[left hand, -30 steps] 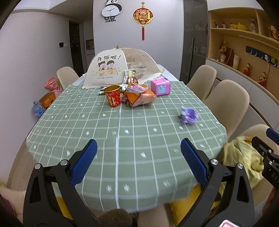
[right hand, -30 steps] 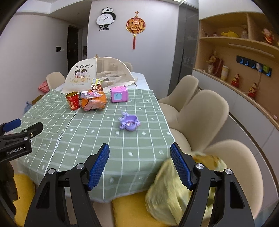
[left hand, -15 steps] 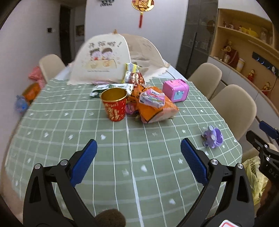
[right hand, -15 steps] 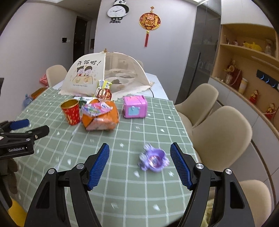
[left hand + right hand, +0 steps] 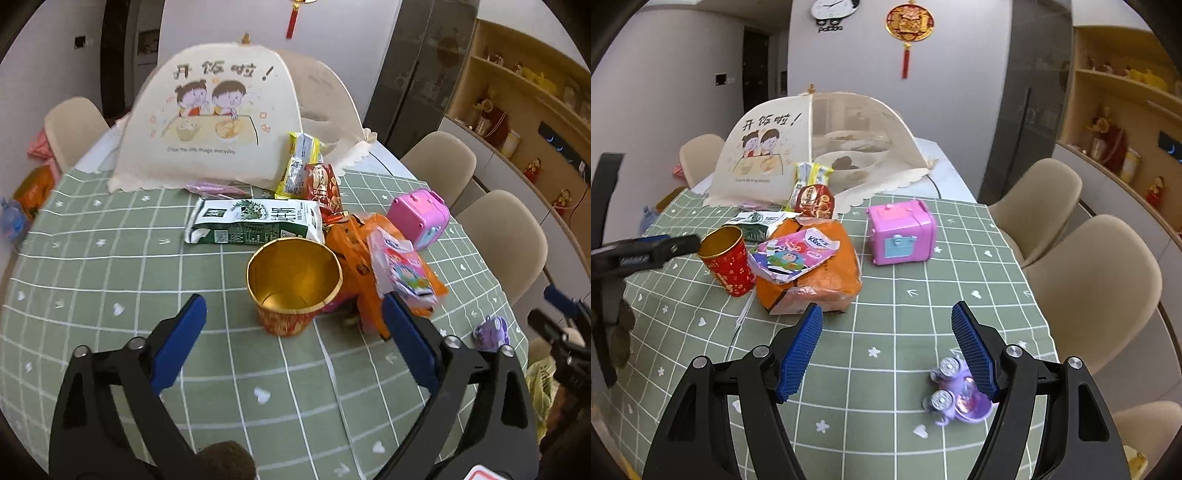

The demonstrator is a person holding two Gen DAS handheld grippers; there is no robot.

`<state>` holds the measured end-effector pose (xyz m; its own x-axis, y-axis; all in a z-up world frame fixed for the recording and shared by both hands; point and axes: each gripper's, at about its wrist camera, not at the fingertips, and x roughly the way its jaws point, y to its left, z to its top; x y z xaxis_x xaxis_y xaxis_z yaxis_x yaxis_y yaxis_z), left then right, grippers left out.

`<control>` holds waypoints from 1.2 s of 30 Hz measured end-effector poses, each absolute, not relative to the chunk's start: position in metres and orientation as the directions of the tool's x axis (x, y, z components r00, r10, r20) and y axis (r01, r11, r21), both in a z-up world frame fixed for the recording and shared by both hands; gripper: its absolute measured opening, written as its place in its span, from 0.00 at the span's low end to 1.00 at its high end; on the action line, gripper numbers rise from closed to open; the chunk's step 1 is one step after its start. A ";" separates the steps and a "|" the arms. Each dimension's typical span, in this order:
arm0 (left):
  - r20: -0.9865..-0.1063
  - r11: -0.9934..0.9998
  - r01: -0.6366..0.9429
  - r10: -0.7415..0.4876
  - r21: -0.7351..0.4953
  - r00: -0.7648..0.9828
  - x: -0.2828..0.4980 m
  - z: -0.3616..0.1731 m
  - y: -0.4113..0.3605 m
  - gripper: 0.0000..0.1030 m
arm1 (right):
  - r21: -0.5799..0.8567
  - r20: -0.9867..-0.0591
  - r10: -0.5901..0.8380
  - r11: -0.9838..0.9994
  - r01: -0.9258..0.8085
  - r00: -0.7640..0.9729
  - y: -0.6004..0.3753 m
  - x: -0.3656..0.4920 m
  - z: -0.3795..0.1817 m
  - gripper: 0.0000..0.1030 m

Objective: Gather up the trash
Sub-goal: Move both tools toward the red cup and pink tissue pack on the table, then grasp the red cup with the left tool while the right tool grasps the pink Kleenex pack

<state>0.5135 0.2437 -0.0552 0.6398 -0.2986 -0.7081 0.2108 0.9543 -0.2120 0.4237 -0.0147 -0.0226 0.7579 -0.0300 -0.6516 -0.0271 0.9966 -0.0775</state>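
Observation:
A red paper cup [image 5: 293,284] with a gold inside stands upright on the green checked tablecloth [image 5: 110,280]; it also shows in the right wrist view [image 5: 727,264]. My left gripper [image 5: 293,314] is open and empty, its fingers either side of the cup just in front of it. An orange snack bag [image 5: 812,273] with a pink tissue pack [image 5: 794,254] on it lies right of the cup. A green-white carton [image 5: 253,221] lies flat behind the cup. Snack wrappers [image 5: 314,173] lean behind it. My right gripper [image 5: 886,347] is open and empty above the cloth, near the orange bag.
A cream mesh food cover [image 5: 816,147] stands at the back over bowls. A pink toy box [image 5: 901,230] sits right of the trash. A purple toy [image 5: 956,398] lies by my right fingertip. Beige chairs [image 5: 1089,288] line the right side. A yellow bag [image 5: 539,384] hangs below the table edge.
Both grippers have moved forward over the table toward the trash pile. The left one has closed in on the red cup. Both stay open.

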 end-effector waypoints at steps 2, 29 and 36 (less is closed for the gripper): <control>-0.717 0.947 0.222 -0.319 -0.231 0.620 0.525 -0.063 0.243 0.85 | -0.104 -0.653 -0.039 0.994 -0.039 0.756 -0.011 0.427 -0.028 0.67; -0.720 0.936 0.107 -0.329 -0.336 0.612 0.502 -0.059 0.291 0.60 | 0.331 -0.794 0.327 0.940 -0.087 0.512 0.038 0.571 -0.082 0.11; -0.696 0.930 0.130 -0.345 -0.344 0.629 0.475 -0.046 0.275 0.60 | 0.285 -0.726 0.304 0.949 -0.132 0.617 0.011 0.518 -0.026 0.06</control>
<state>0.4749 0.2752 -0.0457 0.6293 -0.3454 -0.6962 0.1304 0.9300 -0.3436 0.5177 0.0111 -0.0264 0.6172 0.3036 -0.7259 -0.1319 0.9494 0.2849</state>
